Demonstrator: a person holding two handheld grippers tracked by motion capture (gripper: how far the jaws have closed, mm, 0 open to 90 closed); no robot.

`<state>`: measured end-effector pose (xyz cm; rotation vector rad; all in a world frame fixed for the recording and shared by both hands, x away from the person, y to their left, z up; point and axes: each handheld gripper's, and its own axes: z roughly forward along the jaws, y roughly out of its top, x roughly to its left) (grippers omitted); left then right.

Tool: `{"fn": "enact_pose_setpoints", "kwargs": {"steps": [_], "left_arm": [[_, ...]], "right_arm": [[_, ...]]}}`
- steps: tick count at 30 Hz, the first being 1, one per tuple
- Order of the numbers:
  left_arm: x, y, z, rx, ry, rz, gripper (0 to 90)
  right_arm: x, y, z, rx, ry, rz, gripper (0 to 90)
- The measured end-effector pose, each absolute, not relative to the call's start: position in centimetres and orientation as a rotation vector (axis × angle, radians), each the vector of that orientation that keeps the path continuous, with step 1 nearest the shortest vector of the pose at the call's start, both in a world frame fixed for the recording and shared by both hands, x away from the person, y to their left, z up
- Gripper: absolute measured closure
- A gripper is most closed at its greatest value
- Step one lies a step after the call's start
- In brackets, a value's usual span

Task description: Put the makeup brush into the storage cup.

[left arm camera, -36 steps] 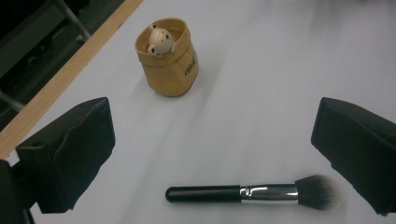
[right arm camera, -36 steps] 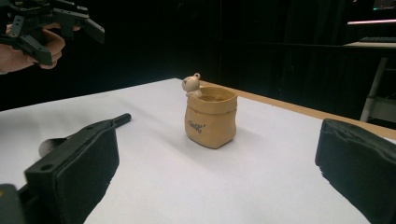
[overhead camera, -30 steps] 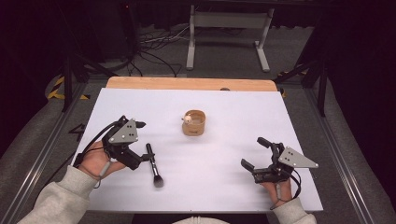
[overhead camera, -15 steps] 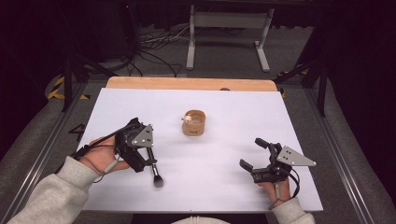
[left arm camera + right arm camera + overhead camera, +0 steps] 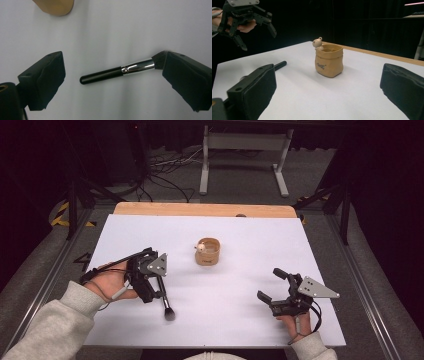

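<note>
Two grippers show from above: my left gripper (image 5: 159, 287) hovers over the makeup brush (image 5: 164, 301) on the counter (image 5: 240, 320); my right gripper (image 5: 272, 284) sits apart. Left gripper view: fingers (image 5: 42, 77) wide, straddling the brush. Right gripper view: fingers (image 5: 254, 87) wide, facing the tan pot (image 5: 329, 60).

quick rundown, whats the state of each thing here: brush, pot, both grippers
makeup brush: lying flat on the white table, not gripped
sack-shaped pot: upright, mouth open, small bear figure on its rim
left gripper: open, jaws either side of the brush
right gripper: open, holding nothing
</note>
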<state>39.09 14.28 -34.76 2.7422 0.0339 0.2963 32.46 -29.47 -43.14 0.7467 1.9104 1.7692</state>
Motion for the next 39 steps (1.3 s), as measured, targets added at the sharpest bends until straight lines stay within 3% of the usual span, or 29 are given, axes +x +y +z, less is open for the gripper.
{"fn": "enact_pose_setpoints", "kwargs": {"steps": [27,39], "left_arm": [[40.3,14.2,-36.7,2.849,-0.08,0.328,6.3],[40.9,13.3,-38.2,2.905,-0.091,0.251,6.4]], "right_arm": [[32.2,-29.7,-43.0,0.741,1.882,1.787,0.9],[32.0,-29.8,-43.0,0.749,1.887,1.775,0.8]]}}
